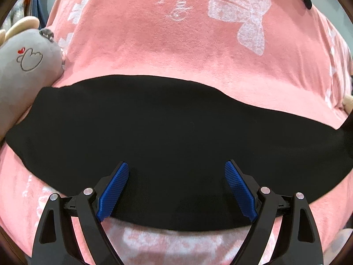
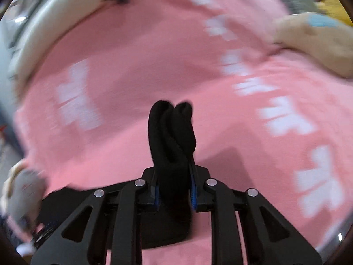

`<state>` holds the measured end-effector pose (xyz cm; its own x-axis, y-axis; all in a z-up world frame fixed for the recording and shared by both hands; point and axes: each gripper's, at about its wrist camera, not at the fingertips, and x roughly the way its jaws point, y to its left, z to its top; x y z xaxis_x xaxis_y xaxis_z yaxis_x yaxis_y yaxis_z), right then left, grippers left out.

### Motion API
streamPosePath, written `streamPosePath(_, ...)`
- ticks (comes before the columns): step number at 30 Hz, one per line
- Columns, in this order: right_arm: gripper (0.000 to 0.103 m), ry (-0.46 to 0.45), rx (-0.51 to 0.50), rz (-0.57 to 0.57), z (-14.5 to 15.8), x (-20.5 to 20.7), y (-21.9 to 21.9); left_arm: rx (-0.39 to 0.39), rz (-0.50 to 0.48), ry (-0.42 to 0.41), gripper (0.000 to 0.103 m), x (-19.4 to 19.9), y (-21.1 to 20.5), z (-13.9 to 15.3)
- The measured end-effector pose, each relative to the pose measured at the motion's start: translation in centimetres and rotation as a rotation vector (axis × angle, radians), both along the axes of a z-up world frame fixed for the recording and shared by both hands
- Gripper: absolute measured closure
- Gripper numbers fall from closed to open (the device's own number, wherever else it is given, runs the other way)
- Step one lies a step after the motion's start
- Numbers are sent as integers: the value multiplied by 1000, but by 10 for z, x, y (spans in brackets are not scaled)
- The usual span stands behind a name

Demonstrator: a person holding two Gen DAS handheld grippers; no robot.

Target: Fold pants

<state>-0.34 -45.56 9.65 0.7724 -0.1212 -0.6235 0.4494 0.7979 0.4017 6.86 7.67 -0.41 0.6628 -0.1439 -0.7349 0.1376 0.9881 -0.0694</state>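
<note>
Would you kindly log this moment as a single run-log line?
task: fold pants | left gripper: open over pants | right gripper: shut on pants fold | surface: pink blanket

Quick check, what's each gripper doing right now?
Left gripper: open, empty, hovering over the black pants.
Right gripper: closed on a bunched fold of the black pants.
</note>
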Motion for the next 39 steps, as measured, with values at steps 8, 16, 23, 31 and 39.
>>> streamPosePath(8, 72, 147, -108, -201, -22, -41, 5, -64, -12, 32, 17, -1, 9, 3)
streamPosePath(16, 79, 249, -264, 440, -56, 76, 173, -9, -62, 31, 17, -4, -14, 2)
streamPosePath(23, 76, 122, -176, 381, -27, 65, 164, 41, -86, 30, 17, -2, -28, 0)
streamPosePath(31, 76, 176, -159, 616, -57, 122, 245, 20, -40, 47, 17, 3, -23, -2)
streamPosePath(39, 78, 171, -204, 610, -71, 170, 263, 53, -45, 36, 17, 7, -22, -4)
